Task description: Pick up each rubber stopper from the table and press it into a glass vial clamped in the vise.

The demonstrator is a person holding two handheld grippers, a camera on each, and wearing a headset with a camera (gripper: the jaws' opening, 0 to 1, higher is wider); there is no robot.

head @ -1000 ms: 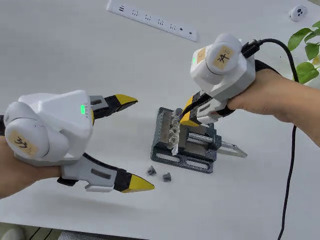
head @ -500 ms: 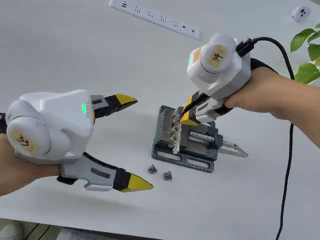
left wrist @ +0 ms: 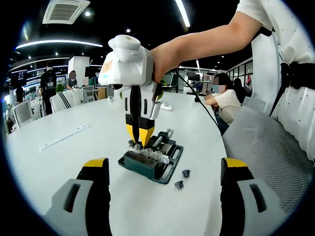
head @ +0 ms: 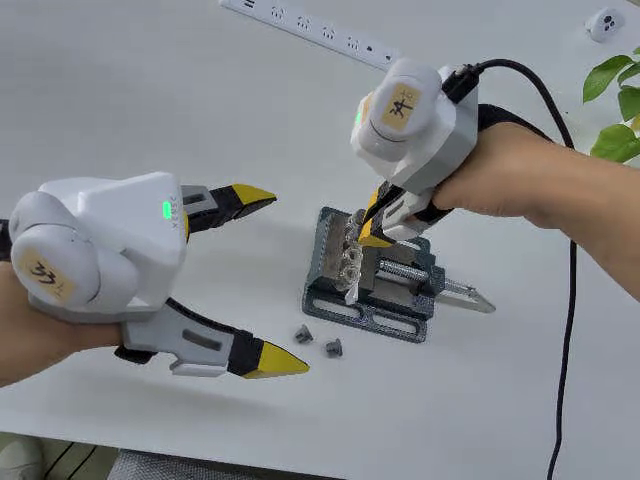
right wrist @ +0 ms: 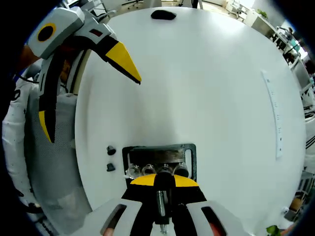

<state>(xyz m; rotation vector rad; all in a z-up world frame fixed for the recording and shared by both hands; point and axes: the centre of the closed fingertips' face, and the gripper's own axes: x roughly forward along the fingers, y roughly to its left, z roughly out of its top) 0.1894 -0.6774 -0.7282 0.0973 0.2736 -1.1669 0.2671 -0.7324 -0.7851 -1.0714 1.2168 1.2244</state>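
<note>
A small dark vise on the white table clamps a row of glass vials. My right gripper points straight down at the far end of that row. Its yellow tips are closed on a small dark piece that looks like a rubber stopper. Two grey stoppers lie loose on the table in front of the vise. To the left of them my left gripper hovers wide open with nothing between its jaws.
A white power strip lies at the far side of the table. A black cable trails off the right hand, past plant leaves. The table's near edge runs just below the left gripper.
My right gripper has shifted a little left and stands more upright over the vials, tips down on the far end of the row. The left gripper has barely moved.
</note>
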